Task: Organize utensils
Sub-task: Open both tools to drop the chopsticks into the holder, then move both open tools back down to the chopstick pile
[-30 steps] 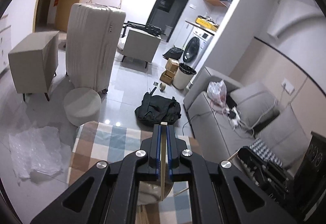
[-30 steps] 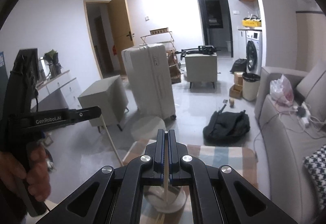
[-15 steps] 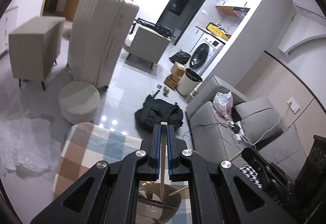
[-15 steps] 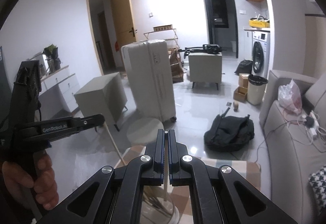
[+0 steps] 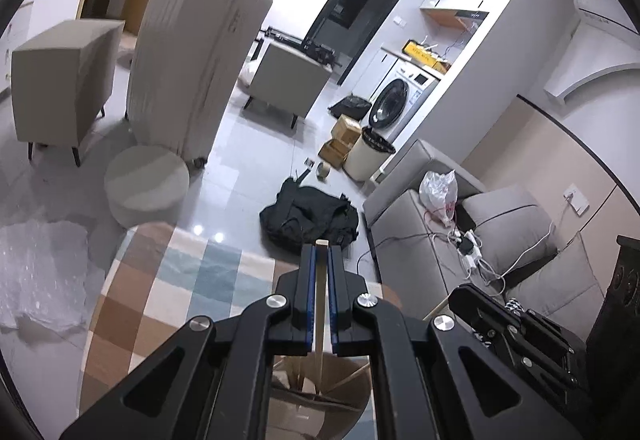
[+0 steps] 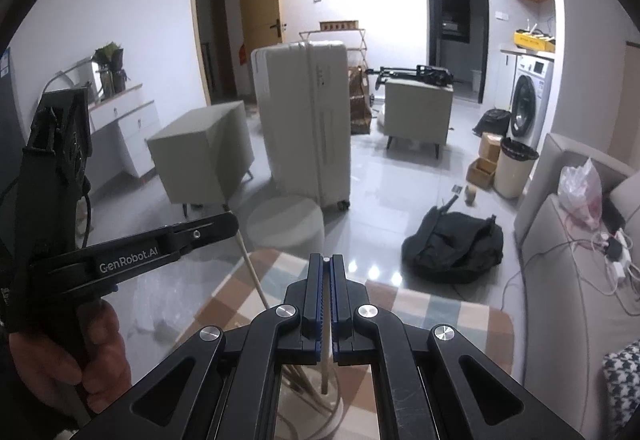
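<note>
Two utensils in the air, one per gripper, neither released yet.

At left: left gripper point(image 5: 322, 252) clamped tight on a flat wooden stick point(image 5: 320, 304), angled downward over the checked cloth point(image 5: 180, 280). Lower end of that stick already inside the mouth of the brown holder point(image 5: 348, 392), just below the jaws at the near edge. Seen from the right wrist camera, held in a hand point(image 6: 64, 360) at the near left.

In the middle: several other sticks point(image 5: 298, 372) leaning in the holder already, so part of the sorting looks done. Exact count impossible to tell, with the gripper bodies covering most of the opening.

At right: right gripper point(image 6: 327, 264) pinched shut on a thin chopstick point(image 6: 326, 360), also tilted down, its tip reaching into the same holder beside the sticks standing there.

Judged from this: well into the task, at the placing step for both pieces. Left to do: lower each a little deeper, open the jaws, let both drop in, then lift clear. No loose utensils visible on the cloth, though the near part of it is hidden.
</note>
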`<state>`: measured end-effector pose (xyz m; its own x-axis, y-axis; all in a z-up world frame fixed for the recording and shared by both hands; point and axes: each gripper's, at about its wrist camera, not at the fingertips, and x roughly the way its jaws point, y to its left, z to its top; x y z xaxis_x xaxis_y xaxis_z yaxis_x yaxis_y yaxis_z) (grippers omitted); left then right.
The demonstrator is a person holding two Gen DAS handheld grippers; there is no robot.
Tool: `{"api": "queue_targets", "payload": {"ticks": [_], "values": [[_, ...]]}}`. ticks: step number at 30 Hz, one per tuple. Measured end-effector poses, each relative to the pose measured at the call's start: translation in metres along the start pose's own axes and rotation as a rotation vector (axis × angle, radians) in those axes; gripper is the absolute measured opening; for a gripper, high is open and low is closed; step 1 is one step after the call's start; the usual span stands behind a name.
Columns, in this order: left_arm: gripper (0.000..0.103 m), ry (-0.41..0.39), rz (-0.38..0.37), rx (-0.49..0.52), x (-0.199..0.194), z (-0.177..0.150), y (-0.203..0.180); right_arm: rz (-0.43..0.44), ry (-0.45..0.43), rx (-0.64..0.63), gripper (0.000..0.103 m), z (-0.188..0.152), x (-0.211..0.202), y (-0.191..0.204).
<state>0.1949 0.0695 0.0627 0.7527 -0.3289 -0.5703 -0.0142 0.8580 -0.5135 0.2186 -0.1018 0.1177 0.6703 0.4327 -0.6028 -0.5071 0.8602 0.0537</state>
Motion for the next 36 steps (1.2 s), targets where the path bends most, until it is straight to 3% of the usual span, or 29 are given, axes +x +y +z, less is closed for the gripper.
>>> {"api": "queue_targets", "payload": {"ticks": [3, 8, 10, 12, 14, 17, 23, 28, 32, 36], "values": [[0.001, 0.033, 0.008, 0.012, 0.003, -0.002, 0.003, 0.012, 0.025, 0.008, 0.002, -0.006, 0.007, 0.000], [0.002, 0.123, -0.041, 0.004, 0.009, -0.004, 0.009, 0.049, 0.064, 0.074, 0.005, -0.011, 0.018, -0.006], [0.008, 0.168, -0.033, 0.016, 0.009, -0.003, 0.007, 0.089, 0.069, 0.124, 0.005, -0.013, 0.019, -0.011], [0.018, 0.169, -0.015, 0.037, 0.004, -0.001, 0.004, 0.092, 0.056, 0.157, 0.008, -0.015, 0.015, -0.017], [0.036, 0.162, -0.014, 0.043, -0.003, -0.002, 0.004, 0.098, 0.053, 0.186, 0.010, -0.018, 0.012, -0.021], [0.048, 0.153, 0.008, 0.050, -0.015, 0.000, 0.002, 0.085, 0.053, 0.210, 0.017, -0.023, 0.004, -0.022], [0.056, 0.164, 0.082, 0.050, -0.029, -0.008, 0.007, 0.065, 0.031, 0.276, 0.034, -0.039, -0.022, -0.021], [0.057, 0.163, 0.108, 0.075, -0.048, -0.020, 0.000, 0.055, 0.008, 0.303, 0.039, -0.056, -0.052, -0.012], [0.066, 0.153, 0.136, 0.123, -0.064, -0.033, -0.014, 0.047, -0.019, 0.315, 0.047, -0.068, -0.076, -0.003], [0.068, 0.141, 0.155, 0.186, -0.077, -0.046, -0.029, 0.038, -0.046, 0.327, 0.059, -0.076, -0.098, 0.005]]}}
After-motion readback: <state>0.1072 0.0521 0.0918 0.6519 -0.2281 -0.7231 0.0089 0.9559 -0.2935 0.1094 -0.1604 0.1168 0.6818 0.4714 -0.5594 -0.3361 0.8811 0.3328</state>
